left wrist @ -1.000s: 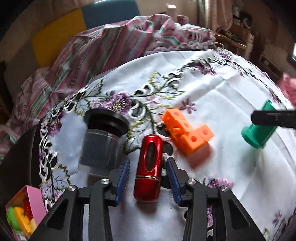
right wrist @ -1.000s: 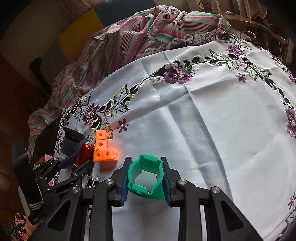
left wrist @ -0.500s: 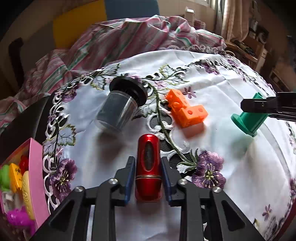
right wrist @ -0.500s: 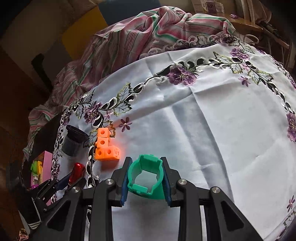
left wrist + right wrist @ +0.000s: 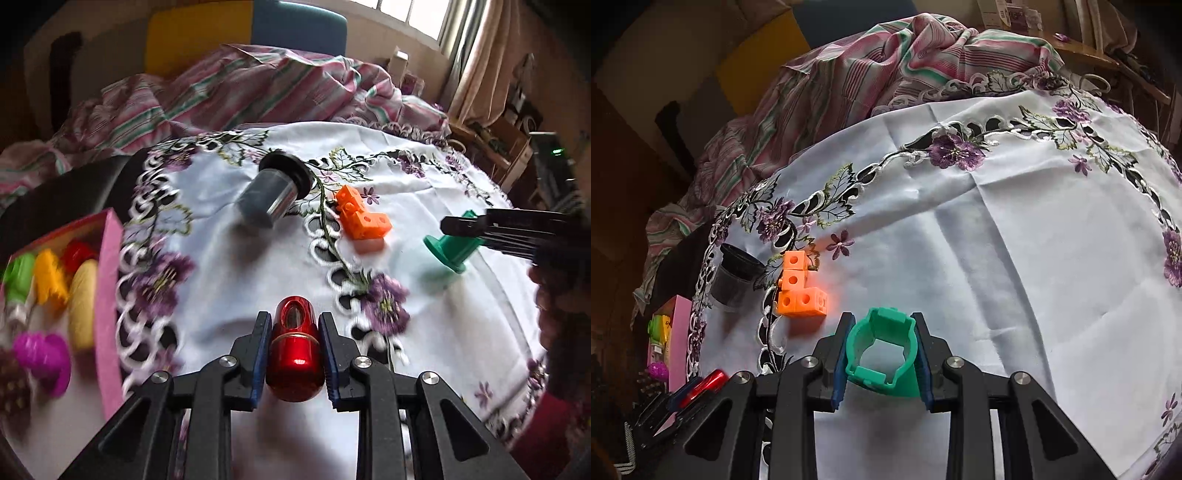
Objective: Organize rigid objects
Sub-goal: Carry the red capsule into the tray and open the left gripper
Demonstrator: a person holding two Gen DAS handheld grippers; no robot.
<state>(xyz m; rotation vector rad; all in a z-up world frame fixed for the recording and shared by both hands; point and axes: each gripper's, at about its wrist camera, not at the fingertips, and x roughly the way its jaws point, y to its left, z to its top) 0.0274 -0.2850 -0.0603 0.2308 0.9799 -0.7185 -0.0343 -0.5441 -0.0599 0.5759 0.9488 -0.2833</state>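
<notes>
Lifted off the counter (image 5: 424, 369), the red capsule (image 5: 294, 363) now rides pinched in the left hand-held gripper (image 5: 294, 354), heading for the pink box (image 5: 109, 314); next, release it inside. Right view: right hand-held gripper (image 5: 881, 354) pinches the green holder (image 5: 882, 356) above the cloth.

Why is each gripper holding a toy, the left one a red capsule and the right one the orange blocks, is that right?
Not quite. The right gripper holds a green plastic piece, as the right wrist view shows. The orange blocks lie free on the tablecloth. The left gripper does hold the red capsule.
</notes>
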